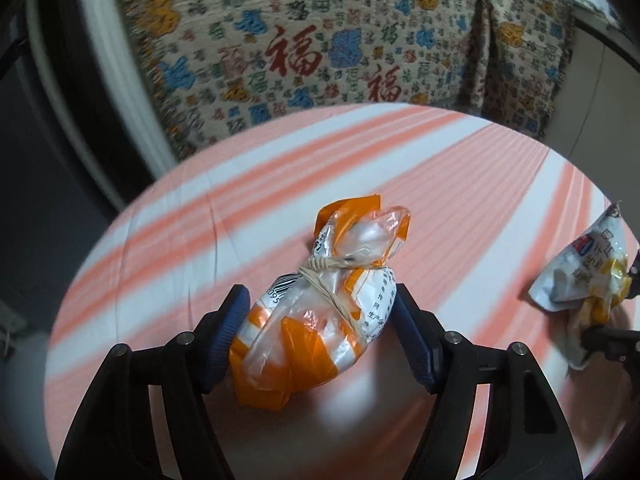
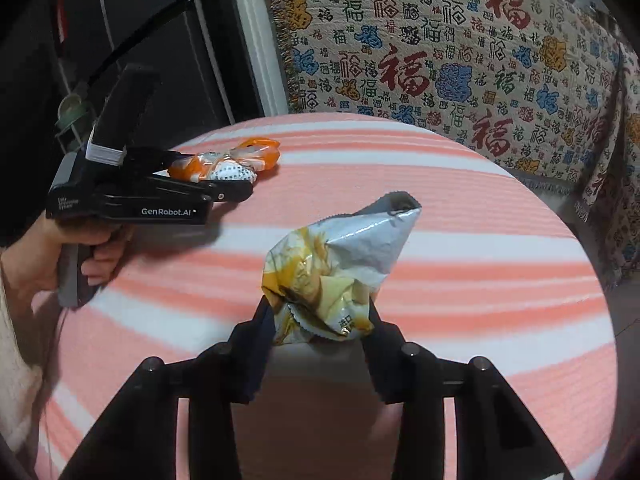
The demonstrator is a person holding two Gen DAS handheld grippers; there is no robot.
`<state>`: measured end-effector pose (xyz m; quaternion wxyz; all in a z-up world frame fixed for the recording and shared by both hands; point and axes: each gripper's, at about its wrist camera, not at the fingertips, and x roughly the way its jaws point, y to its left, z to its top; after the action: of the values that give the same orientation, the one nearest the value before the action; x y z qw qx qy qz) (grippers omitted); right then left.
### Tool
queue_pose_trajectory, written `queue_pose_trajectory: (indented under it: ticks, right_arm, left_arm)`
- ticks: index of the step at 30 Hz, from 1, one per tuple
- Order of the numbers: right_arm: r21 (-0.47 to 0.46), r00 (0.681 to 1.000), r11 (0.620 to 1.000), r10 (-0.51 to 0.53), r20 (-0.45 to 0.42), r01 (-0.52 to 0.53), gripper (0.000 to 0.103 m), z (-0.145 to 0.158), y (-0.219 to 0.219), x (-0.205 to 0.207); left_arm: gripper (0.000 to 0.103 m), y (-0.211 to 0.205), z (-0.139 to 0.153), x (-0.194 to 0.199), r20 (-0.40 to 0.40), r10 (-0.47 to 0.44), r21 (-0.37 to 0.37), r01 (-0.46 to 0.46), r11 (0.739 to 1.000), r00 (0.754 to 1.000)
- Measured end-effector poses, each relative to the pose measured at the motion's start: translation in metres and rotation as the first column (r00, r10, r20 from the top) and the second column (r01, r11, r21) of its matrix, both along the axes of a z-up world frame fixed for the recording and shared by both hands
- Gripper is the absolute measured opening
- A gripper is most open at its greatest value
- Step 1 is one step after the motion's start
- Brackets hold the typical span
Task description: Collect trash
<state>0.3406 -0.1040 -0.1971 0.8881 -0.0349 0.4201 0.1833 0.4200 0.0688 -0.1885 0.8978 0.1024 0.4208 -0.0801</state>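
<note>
An orange and clear plastic bag [image 1: 320,320], tied round with a rubber band, lies on the striped round table [image 1: 440,168]. My left gripper [image 1: 318,298] is shut on it, blue pads pressing both sides. In the right wrist view the same bag [image 2: 224,162] sits in the left gripper [image 2: 226,184], which a hand [image 2: 36,256] holds. A crumpled silver and yellow snack wrapper [image 2: 340,268] stands between the pads of my right gripper [image 2: 319,308], which is shut on its lower end. From the left wrist view the wrapper [image 1: 580,272] shows at the right edge.
The table wears a pink and white striped cloth [image 2: 480,240]. Behind it a sofa is draped with a patterned throw [image 1: 320,48] covered in printed characters. A white door frame [image 2: 256,40] and dark furniture stand at the far left.
</note>
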Motion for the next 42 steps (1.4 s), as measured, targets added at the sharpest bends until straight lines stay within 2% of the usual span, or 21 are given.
queue_pose_trajectory:
  ticks: [2, 3, 8, 12, 14, 16, 18, 19, 20, 29, 32, 34, 36, 39, 42]
  right_arm:
    - [-0.026, 1.0, 0.999, 0.022, 0.011, -0.022, 0.042, 0.001, -0.014, -0.018]
    - [-0.036, 0.999, 0.999, 0.034, 0.013, -0.033, 0.042, 0.002, -0.02, -0.027]
    - [-0.056, 0.996, 0.995, 0.081, 0.025, -0.08, 0.042, 0.003, -0.043, -0.061]
    - [-0.04, 0.997, 0.997, 0.07, 0.027, -0.069, 0.045, 0.004, -0.053, -0.078]
    - [-0.034, 0.998, 0.998, 0.059, 0.021, -0.058, 0.047, 0.003, -0.058, -0.086]
    - [-0.005, 0.999, 0.999, 0.045, -0.009, -0.045, 0.049, 0.001, -0.064, -0.088]
    - [0.02, 0.999, 0.999, 0.038, -0.027, -0.038, 0.06, 0.0, -0.068, -0.09]
    - [0.016, 0.999, 0.999, 0.034, -0.04, -0.033, 0.067, 0.0, -0.067, -0.092]
    - [-0.004, 0.999, 0.999, 0.035, -0.034, -0.035, 0.068, 0.0, -0.065, -0.093]
    - [-0.103, 1.0, 0.994, 0.022, 0.008, -0.021, 0.071, -0.003, -0.058, -0.113]
    - [-0.092, 1.0, 0.996, 0.009, -0.004, -0.009, 0.077, -0.002, -0.069, -0.126]
    - [-0.1, 1.0, 0.995, 0.007, -0.003, -0.008, 0.077, -0.001, -0.072, -0.132]
    - [-0.073, 1.0, 0.997, -0.018, -0.012, 0.017, 0.077, 0.001, -0.078, -0.132]
    - [0.045, 0.996, 0.996, -0.082, -0.017, 0.083, 0.077, 0.012, -0.093, -0.127]
    - [0.044, 0.995, 0.994, -0.097, 0.006, 0.096, 0.077, 0.019, -0.091, -0.119]
  left_arm:
    - [0.073, 0.003, -0.001, -0.036, -0.03, 0.088, -0.053, -0.089, 0.995, 0.996]
    - [0.073, 0.002, -0.001, -0.055, -0.034, 0.117, -0.044, -0.118, 0.992, 0.993]
    - [0.073, -0.015, -0.002, -0.138, -0.069, 0.183, -0.048, -0.187, 0.981, 0.981]
    - [0.075, -0.036, -0.005, -0.175, -0.066, 0.209, -0.045, -0.212, 0.976, 0.976]
    - [0.081, -0.04, -0.006, -0.181, -0.061, 0.231, -0.054, -0.234, 0.971, 0.971]
    - [0.096, -0.045, -0.008, -0.18, -0.061, 0.237, -0.054, -0.24, 0.969, 0.97]
    - [0.103, -0.05, -0.013, -0.18, -0.047, 0.237, -0.042, -0.239, 0.97, 0.97]
    - [0.103, -0.048, -0.012, -0.179, -0.045, 0.237, -0.05, -0.239, 0.97, 0.971]
    - [0.103, -0.047, -0.012, -0.178, -0.048, 0.231, -0.052, -0.233, 0.971, 0.972]
    - [0.103, -0.044, -0.011, -0.173, -0.048, 0.166, -0.052, -0.168, 0.984, 0.985]
    - [0.103, -0.044, -0.011, -0.173, -0.048, 0.166, -0.051, -0.169, 0.984, 0.985]
    - [0.103, -0.044, -0.011, -0.173, -0.048, 0.164, -0.051, -0.167, 0.985, 0.985]
    - [0.103, -0.044, -0.01, -0.173, -0.049, 0.157, -0.053, -0.159, 0.986, 0.986]
    - [0.103, -0.044, -0.01, -0.172, -0.055, 0.145, -0.054, -0.148, 0.988, 0.988]
    - [0.103, -0.04, -0.007, -0.171, -0.065, 0.127, -0.073, -0.131, 0.989, 0.99]
